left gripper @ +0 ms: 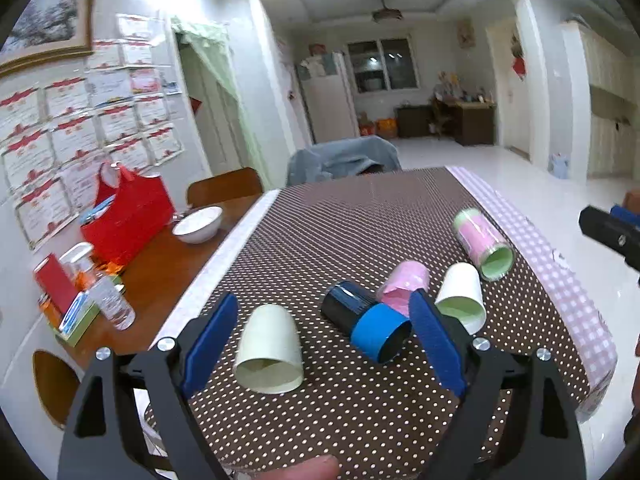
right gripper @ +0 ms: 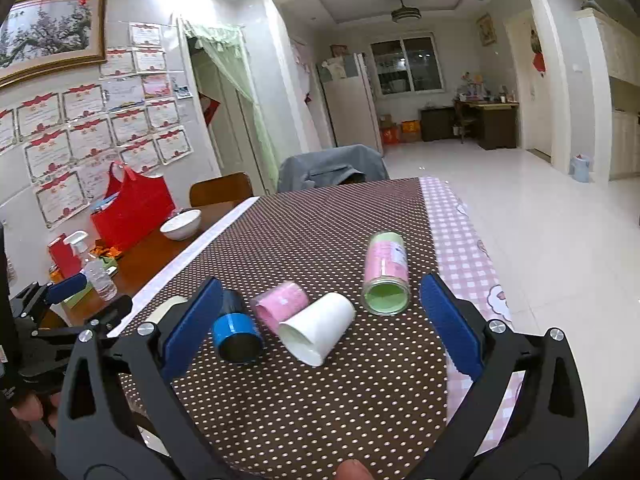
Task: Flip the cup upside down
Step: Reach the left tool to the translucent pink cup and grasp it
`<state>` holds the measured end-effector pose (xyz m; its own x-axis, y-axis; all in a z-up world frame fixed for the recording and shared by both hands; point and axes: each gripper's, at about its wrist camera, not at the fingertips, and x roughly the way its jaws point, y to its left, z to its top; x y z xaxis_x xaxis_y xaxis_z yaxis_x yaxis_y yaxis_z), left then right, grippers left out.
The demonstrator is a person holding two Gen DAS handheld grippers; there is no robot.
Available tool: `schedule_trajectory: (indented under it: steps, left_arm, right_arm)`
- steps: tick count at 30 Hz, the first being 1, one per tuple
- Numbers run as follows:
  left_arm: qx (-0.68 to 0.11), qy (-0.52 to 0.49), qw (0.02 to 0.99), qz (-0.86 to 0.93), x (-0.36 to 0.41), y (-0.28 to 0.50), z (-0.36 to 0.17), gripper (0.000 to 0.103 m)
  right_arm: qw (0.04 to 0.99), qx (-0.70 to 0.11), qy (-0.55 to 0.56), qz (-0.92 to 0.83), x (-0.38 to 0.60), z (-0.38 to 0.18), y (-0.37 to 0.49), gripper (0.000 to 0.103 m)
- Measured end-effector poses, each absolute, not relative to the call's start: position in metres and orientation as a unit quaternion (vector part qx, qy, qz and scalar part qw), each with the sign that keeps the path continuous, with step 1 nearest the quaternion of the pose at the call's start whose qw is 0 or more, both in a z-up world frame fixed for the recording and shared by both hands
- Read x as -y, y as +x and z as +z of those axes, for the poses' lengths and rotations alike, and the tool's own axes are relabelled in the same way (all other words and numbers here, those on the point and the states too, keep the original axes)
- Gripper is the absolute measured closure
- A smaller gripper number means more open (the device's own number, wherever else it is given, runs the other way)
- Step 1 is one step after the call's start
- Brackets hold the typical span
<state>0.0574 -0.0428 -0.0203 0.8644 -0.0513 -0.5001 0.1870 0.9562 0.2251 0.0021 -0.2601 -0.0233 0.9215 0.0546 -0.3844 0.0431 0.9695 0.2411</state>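
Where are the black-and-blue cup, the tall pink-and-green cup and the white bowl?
black-and-blue cup [left gripper: 366, 322], left wrist view, on its side wall.
tall pink-and-green cup [right gripper: 386, 270], right wrist view, pink side.
white bowl [left gripper: 199, 224], left wrist view, outer wall.

1. Setting: private home, dining area opening onto a living room.
2. Ahead of the tongs: dining table under a brown polka-dot tablecloth with a pink gingham cloth on its right edge.
3. Left of the tongs: white ceramic bowl, red fabric tote bag, and a wall of red-ribboned paper certificates below a gold-framed landscape picture.
4. Far ahead: white upright refrigerator, dark wooden desk, ceiling fan light, glossy white tiled floor.
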Motion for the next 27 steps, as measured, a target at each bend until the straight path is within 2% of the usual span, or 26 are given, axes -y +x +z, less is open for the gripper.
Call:
schedule_trajectory:
  steps: [27]
  left_arm:
    - [-0.463, 0.23, 0.839, -0.169, 0.131, 0.237, -0.114, 0.017]
  right_arm:
    - [0.942, -0.291, 0.167, -0.03, 0.314, -0.101, 0.084, 0.006]
